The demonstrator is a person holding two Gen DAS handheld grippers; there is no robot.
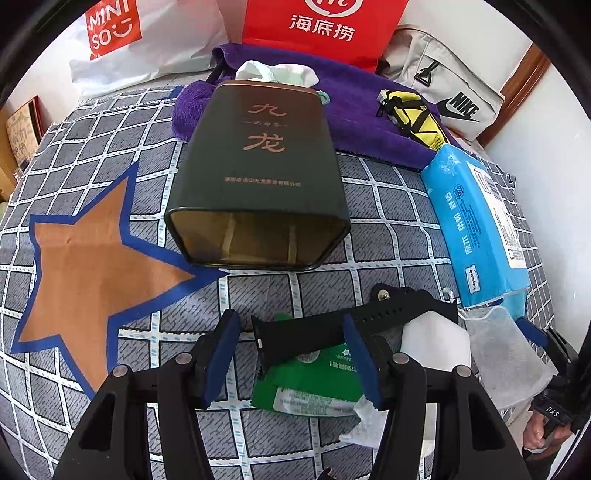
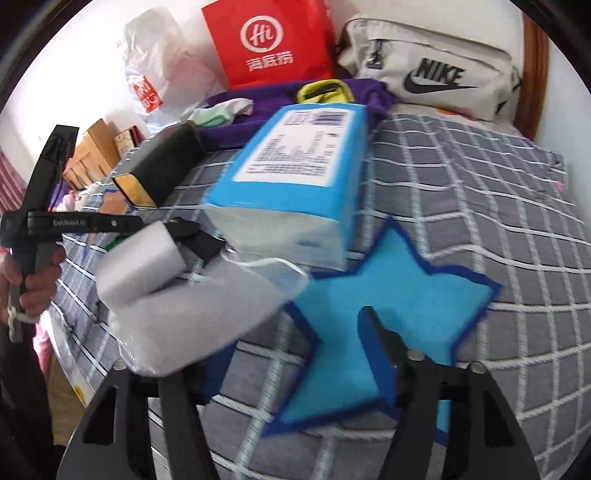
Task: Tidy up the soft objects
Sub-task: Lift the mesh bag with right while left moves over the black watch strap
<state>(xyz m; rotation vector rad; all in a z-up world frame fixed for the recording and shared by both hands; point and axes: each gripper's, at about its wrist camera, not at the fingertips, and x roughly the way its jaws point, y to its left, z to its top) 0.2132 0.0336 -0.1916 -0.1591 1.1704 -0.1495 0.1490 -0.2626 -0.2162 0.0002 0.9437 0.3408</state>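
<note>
Left wrist view suggests sorting has barely begun: left gripper (image 1: 291, 354) fingers spread wide above a green pack (image 1: 314, 384) on the bed (image 1: 388, 251); the dark tin (image 1: 258, 177) looks empty. Right gripper's (image 2: 280, 354) fingers stand apart, foam sheet (image 2: 192, 314) against one, grip uncertain.

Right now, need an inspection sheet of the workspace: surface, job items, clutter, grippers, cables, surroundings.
Surface: bed with grey checked bedsheet, orange star patch.
Job's things: white foam block and bubble-wrap bag near right gripper; blue tissue pack; purple towel; white socks.
Clutter: dark open tin lying on its side; green packet; black watch strap; yellow pouch.
Grippers: left gripper open, empty; right gripper open, left finger hidden by bubble wrap.
Cables: nothing seen.
Surroundings: red bag, Miniso bag, Nike bag at wall.
</note>
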